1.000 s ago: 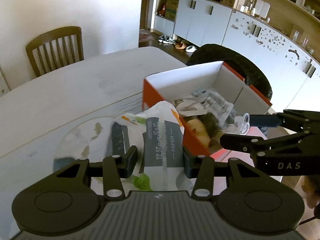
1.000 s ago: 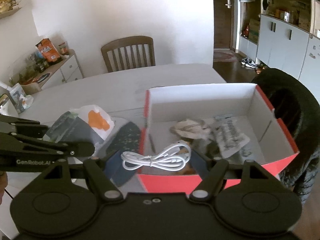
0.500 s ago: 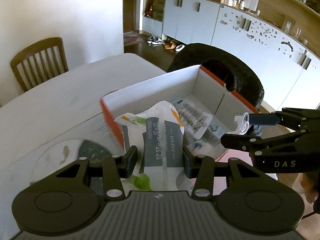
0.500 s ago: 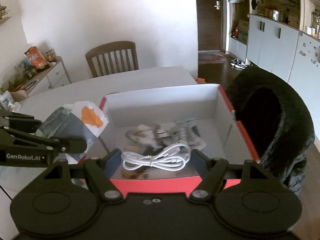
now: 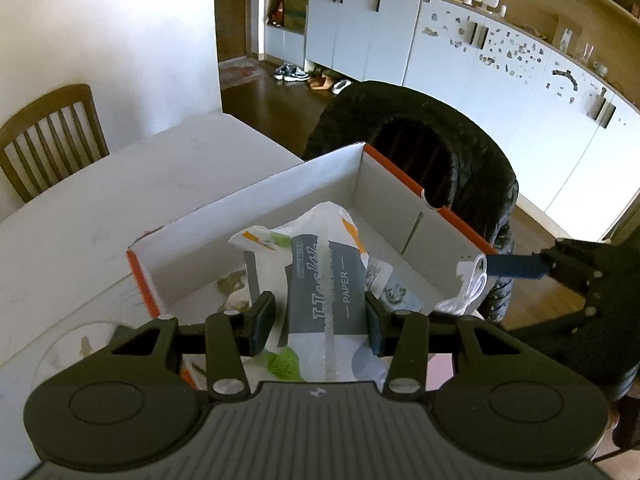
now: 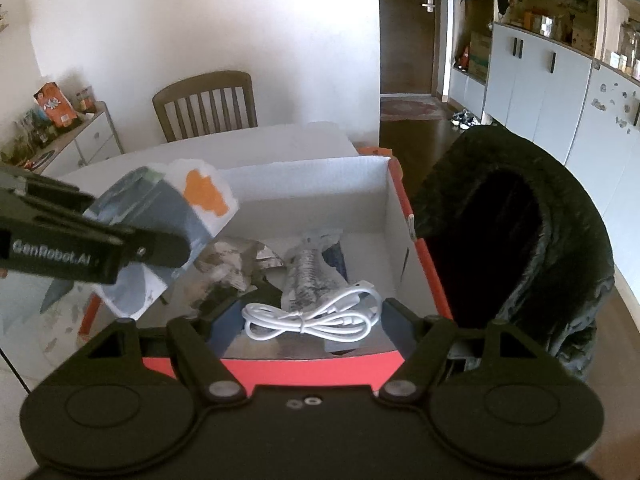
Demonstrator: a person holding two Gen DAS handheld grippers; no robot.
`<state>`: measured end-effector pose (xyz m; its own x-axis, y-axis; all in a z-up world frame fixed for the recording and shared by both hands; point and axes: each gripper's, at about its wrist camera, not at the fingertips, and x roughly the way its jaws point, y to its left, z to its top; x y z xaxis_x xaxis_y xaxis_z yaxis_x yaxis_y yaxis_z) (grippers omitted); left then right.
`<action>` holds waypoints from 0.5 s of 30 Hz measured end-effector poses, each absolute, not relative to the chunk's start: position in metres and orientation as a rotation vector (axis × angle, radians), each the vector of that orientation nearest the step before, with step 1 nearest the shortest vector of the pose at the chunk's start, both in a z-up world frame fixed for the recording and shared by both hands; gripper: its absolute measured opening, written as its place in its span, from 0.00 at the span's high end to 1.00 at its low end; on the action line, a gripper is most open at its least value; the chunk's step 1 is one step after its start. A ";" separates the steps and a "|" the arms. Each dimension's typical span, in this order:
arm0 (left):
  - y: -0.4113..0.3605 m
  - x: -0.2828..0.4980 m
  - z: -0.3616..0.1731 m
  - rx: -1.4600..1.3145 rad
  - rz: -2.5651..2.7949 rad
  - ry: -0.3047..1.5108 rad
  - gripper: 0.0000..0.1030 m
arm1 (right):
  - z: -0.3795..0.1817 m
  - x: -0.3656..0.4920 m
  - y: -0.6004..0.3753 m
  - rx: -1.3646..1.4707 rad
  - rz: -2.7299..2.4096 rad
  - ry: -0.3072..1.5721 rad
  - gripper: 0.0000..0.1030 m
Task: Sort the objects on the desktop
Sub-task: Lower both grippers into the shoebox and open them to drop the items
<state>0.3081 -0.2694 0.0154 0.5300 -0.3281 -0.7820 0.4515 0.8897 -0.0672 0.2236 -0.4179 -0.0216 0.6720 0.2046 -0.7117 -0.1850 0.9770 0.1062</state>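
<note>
tissue pack (image 5: 326,292) hangs over box (image 5: 248,208), beside cable (image 6: 308,316).

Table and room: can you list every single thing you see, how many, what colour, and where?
box: one, orange outside, white inside, on the table
table: one, white
tissue pack: one, grey and white, held over the box
cable: one, white, coiled, held over the box
wrappers: a few, crumpled, inside the box
chair: one, brown, behind the table
black coat: one, beside the box
cabinets: pale blue, along the wall
left gripper: jaws on tissue pack
right gripper: jaws around cable
</note>
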 end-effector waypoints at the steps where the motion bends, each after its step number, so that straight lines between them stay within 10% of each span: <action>1: -0.272 0.312 0.015 0.150 -0.467 0.903 0.56 | -0.023 0.225 -0.419 0.022 0.222 0.806 0.27; 15: -0.298 0.370 -0.003 0.152 -0.484 0.982 0.56 | -0.038 0.252 -0.414 -0.017 0.273 0.838 0.27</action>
<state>0.3699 -0.2982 -0.0030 0.4588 -0.3243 -0.8273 0.4587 0.8838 -0.0921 0.2516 -0.4138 -0.0381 0.6360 0.2328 -0.7357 -0.2460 0.9648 0.0926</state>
